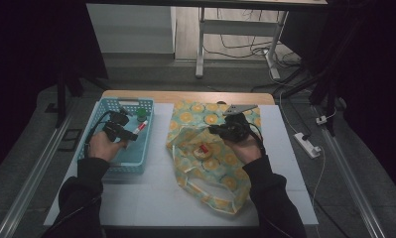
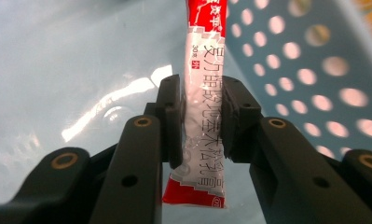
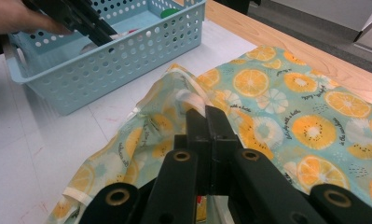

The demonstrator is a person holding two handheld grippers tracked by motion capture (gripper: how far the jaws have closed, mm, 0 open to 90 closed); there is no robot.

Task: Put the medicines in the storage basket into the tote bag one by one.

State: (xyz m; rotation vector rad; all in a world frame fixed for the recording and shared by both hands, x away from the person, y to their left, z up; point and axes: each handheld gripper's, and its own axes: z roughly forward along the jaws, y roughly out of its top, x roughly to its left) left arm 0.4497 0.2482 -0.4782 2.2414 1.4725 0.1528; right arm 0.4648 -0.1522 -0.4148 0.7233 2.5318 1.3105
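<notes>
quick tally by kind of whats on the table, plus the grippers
baskets: 1, the blue basket
bags: 1, the orange-print bag
red and white tubes: 1, the tube clamped in the left gripper
green-capped items in the basket: 1, the green cap
small red and white items inside the bag: 1, the small item
grippers: 2, counting the right gripper, shut on the bag's edge
total: 7

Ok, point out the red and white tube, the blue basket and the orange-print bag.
red and white tube (image 2: pixel 203 116), left gripper view, on its white printed middle between the jaws.
blue basket (image 3: pixel 127 56), right gripper view, on its holed side wall.
orange-print bag (image 1: pixel 225 171), high view, on the cloth near its front.
</notes>
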